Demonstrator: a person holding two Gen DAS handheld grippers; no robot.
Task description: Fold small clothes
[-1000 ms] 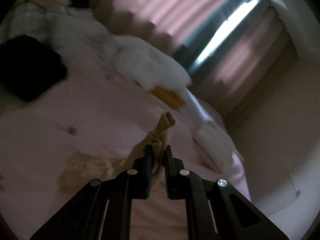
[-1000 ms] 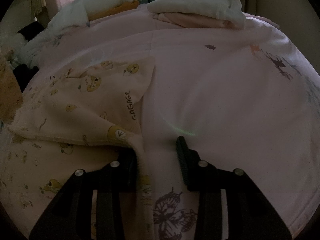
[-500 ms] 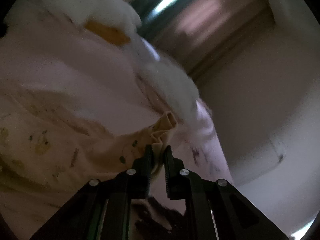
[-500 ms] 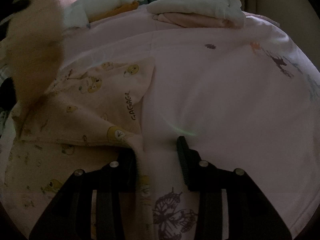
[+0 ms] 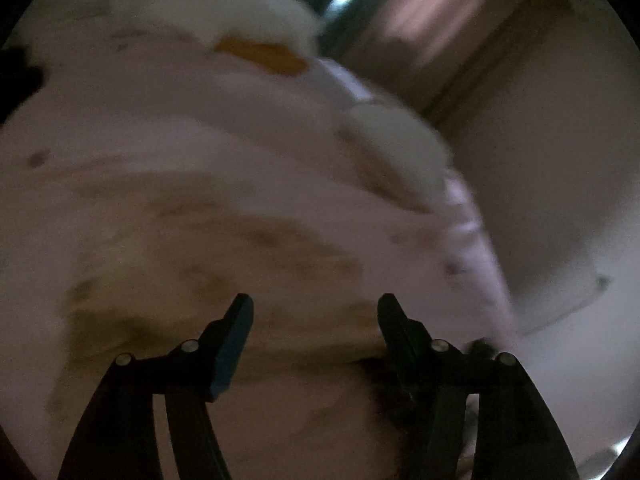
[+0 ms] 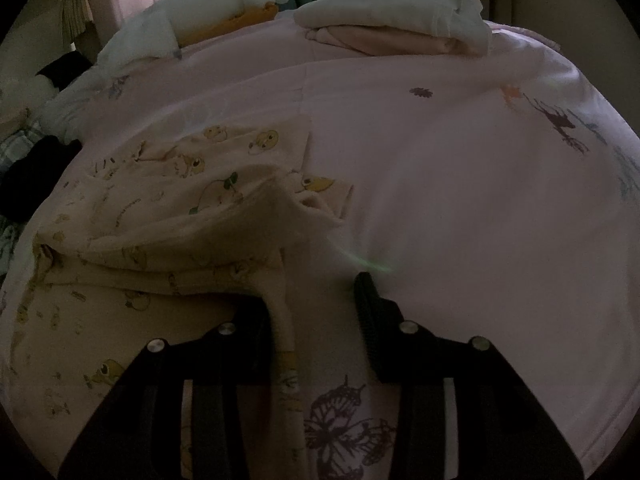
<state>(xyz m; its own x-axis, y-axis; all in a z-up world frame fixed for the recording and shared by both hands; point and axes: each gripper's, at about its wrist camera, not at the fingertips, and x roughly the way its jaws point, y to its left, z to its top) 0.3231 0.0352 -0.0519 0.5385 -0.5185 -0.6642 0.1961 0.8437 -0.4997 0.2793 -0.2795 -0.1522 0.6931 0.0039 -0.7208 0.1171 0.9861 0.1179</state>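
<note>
Above the printed garment (image 6: 168, 216), left gripper (image 5: 316, 312) jaws are opening, empty

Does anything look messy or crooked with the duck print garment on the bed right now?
Yes. The cream duck-print garment has a folded-over flap lying bunched and crooked, its corner curled up rather than flat on the pink bedsheet.

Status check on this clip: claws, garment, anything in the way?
Left claw opening, nothing between its fingers. Right claw open astride the duck-print garment edge. Garment part-folded on the pink sheet. Nothing in the way.
</note>
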